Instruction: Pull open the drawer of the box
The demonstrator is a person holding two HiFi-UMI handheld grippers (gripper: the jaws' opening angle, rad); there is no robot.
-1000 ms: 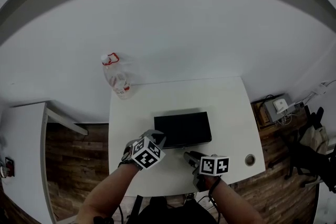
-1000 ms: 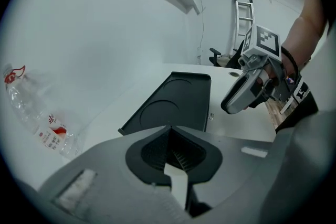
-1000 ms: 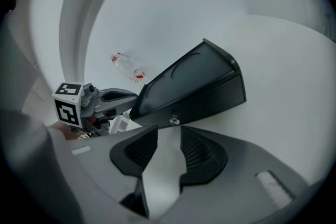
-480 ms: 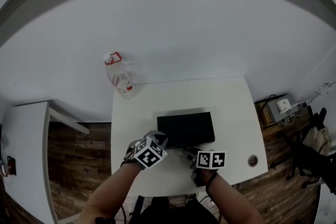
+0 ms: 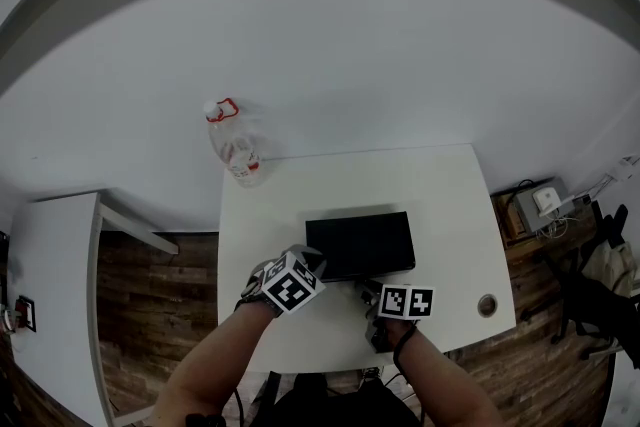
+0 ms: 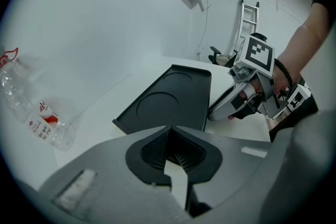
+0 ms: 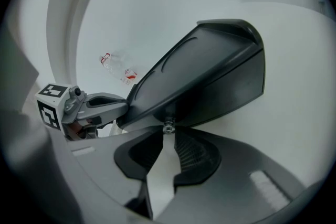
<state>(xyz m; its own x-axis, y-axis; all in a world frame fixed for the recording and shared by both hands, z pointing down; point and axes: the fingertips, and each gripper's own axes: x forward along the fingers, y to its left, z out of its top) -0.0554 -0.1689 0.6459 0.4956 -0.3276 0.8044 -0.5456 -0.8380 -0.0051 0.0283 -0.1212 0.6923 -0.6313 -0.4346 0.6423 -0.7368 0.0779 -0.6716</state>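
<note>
Logged flat black plastic box (image 5: 360,245) lying near the middle of the white rectangular table (image 5: 450,205), long front face turned toward the person. Noted two shallow round recesses moulded in its top, plain in the left gripper view. Noted small clear round knob (image 7: 168,126) on the front face, drawer front flush with the body as far as visible.

Found right gripper (image 7: 167,132) at the box front, jaws closing and already narrow, tips meeting the knob on either side.

Found left gripper (image 6: 169,131) at the box's left front corner, nose touching that corner in the right gripper view; jaws drawn together at the tips, nothing between.

Recorded clear plastic bottle with red cap ring (image 5: 232,147) at the far left corner of the table, well apart from box and both grippers.
</note>
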